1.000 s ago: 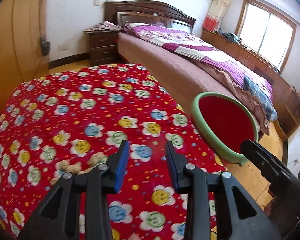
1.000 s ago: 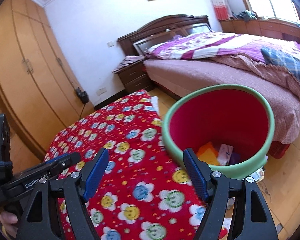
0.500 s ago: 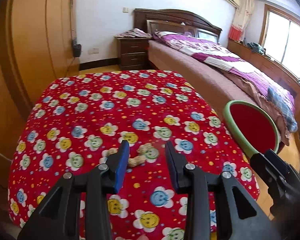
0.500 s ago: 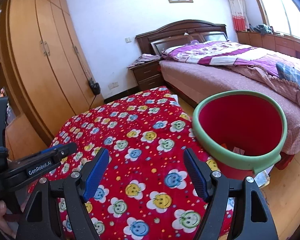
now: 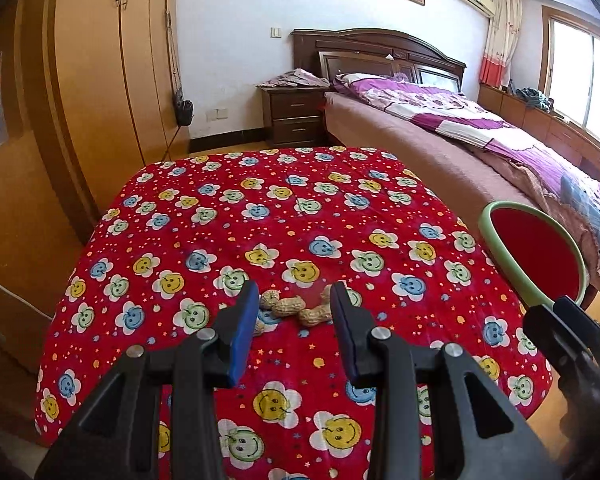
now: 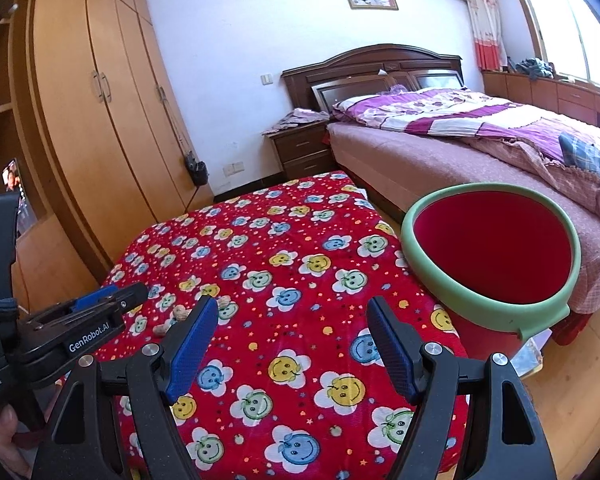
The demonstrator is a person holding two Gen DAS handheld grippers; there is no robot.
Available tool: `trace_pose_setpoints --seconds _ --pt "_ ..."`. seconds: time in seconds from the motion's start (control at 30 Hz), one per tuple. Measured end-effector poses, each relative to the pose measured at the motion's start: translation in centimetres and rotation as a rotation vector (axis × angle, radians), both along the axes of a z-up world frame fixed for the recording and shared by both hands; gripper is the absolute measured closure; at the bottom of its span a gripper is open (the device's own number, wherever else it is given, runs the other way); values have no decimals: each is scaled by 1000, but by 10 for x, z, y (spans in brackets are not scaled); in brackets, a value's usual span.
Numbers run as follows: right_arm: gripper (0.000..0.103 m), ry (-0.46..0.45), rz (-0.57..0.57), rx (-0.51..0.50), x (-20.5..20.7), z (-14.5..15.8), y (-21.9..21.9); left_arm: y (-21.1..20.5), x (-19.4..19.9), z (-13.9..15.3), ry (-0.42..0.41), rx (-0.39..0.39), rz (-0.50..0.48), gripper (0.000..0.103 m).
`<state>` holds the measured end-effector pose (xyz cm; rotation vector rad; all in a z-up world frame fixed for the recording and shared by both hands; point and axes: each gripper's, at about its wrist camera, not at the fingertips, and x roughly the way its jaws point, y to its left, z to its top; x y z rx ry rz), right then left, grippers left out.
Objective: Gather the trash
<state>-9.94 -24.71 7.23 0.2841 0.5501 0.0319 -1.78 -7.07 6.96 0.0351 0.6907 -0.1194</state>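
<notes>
The black left gripper (image 5: 294, 312), marked "GenRobot.AI" on its side, hovered with jaws parted and empty above tan peanut shells (image 5: 296, 309) on the red smiley-flower tablecloth (image 5: 260, 216); the right gripper (image 6: 292, 338) gaped wide near the green-rimmed red bin (image 6: 540, 312)

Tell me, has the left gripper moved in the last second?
Yes. The left gripper has pulled back from the bed; the peanuts now sit between its open jaws.
</notes>
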Motion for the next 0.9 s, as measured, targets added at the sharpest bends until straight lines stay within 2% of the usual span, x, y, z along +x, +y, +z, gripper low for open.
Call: trace_pose_setpoints --seconds 0.9 --pt "25 7 4 1 1 -4 4 3 -1 3 -13 -1 14 66"
